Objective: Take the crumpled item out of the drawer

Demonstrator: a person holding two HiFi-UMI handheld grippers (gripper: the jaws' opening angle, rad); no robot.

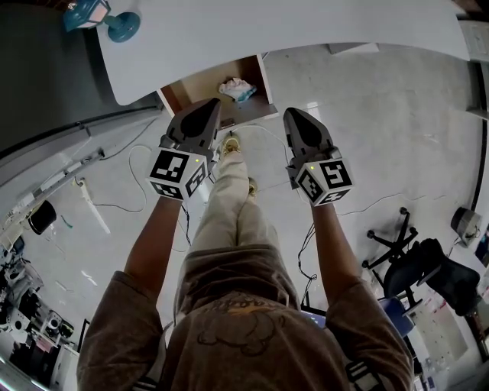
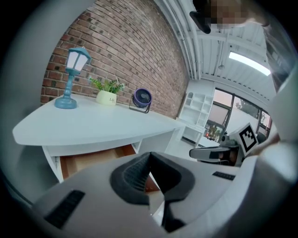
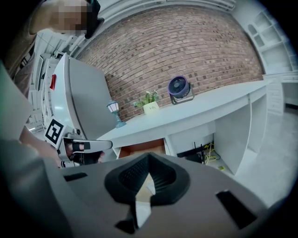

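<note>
At far left, on the desk [image 1: 306, 27]: blue lamp [image 1: 103, 17], not part of the job. Under the desk edge: drawer [image 1: 177, 95], standing open. Left gripper [image 1: 208, 109]: jaws together, empty, near the drawer's front. Crumpled item [image 1: 237, 89]: white and blue, lying at the drawer's right end, untouched. Right gripper [image 1: 295, 116]: jaws together, empty, right of the drawer. Handling note: probably part one gripper's jaws before reaching in, pinch a raised fold, then lift clear of the desk edge.
</note>
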